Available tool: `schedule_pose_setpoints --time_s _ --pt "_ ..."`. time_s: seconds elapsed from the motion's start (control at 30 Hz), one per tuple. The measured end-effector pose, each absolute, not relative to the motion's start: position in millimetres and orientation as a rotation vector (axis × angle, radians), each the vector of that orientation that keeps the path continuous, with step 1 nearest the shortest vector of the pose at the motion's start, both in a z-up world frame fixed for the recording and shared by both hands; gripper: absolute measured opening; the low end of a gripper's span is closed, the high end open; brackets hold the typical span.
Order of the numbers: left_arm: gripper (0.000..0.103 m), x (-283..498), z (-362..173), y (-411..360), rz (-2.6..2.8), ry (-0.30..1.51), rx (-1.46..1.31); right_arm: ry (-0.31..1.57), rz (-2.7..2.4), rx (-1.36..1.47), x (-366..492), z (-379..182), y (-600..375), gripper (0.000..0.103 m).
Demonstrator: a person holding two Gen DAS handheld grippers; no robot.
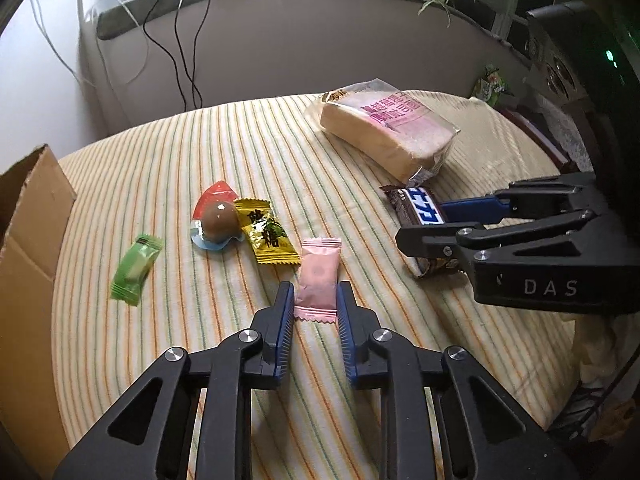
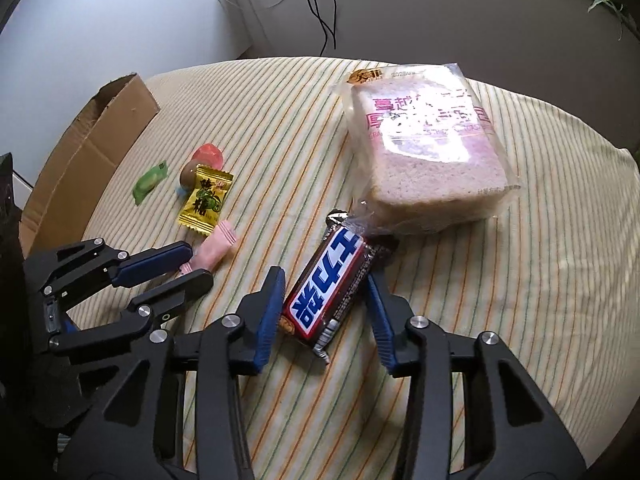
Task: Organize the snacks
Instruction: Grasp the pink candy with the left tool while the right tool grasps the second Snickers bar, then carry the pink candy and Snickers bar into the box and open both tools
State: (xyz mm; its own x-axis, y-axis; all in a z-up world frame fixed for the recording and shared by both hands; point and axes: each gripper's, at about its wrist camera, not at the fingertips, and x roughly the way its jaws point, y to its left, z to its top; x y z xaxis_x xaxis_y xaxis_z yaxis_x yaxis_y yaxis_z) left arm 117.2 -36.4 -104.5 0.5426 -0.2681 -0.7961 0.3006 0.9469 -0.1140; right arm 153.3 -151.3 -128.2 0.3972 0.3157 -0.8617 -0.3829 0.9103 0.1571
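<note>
Half the pink candy (image 2: pixel 214 250) behind left claw (image 2: pixel 196 266).

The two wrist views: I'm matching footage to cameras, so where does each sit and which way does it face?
Left wrist: on the left gripper, looking down along its fingers at the pink candy between them; the right gripper shows at the right.
Right wrist: on the right gripper, facing down at the chocolate bar; the left gripper shows at the left.
Shared: the striped tablecloth, bread pack, cardboard box.
</note>
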Motion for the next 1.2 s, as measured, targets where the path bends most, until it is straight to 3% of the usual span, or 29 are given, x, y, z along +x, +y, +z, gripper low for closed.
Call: schedule_pose_setpoints --time_s 0.23,0.8,1.2 --pt "0.019 107 -101 -31 -0.337 0.929 0.001 1.066 0.458 -0.042 144 -126 -160 0.031" --pt "0.019 83 -67 2 -0.273 0.823 -0.075 0.969 0.498 -0.031 127 -86 -159 0.030" --pt "0.019 65 -37 72 -0.132 0.734 -0.126 0.893 0.578 -0.055 128 -51 -108 0.030"
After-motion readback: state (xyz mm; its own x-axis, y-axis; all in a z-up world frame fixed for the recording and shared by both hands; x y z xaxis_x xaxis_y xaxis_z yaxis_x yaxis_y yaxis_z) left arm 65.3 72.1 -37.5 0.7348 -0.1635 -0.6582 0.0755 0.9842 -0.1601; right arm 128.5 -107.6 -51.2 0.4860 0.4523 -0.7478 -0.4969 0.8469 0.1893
